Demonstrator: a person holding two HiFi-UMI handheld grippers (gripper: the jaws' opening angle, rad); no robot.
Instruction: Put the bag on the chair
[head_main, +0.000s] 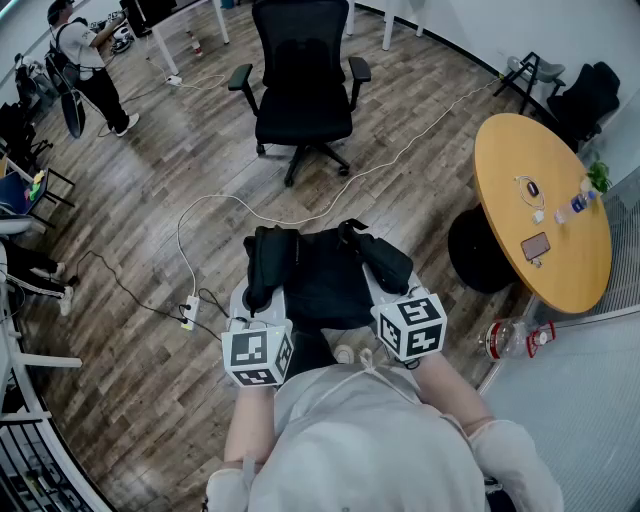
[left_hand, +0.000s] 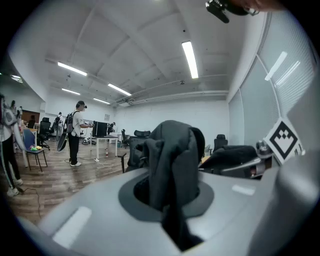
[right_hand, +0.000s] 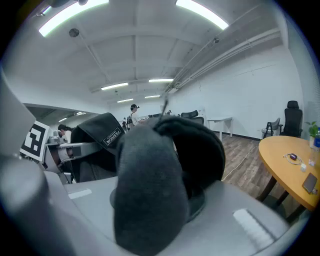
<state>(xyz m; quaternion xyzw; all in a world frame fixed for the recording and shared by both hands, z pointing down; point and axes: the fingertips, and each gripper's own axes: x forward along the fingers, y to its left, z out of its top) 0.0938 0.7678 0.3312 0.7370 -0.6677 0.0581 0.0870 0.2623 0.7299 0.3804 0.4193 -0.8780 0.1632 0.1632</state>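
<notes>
Left gripper (left_hand: 171, 207) pinches black padded bag (head_main: 325, 275).

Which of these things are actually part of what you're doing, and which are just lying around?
In the job: black bag, straps clamped in left gripper and right gripper; office chair ahead.
Just lying about: round table, bottle on the floor, power strip.

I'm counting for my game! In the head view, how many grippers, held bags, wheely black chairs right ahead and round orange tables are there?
Grippers: 2 (left gripper, right gripper)
Held bag: 1
Wheeled black chair: 1
Round orange table: 1
Total: 5
</notes>
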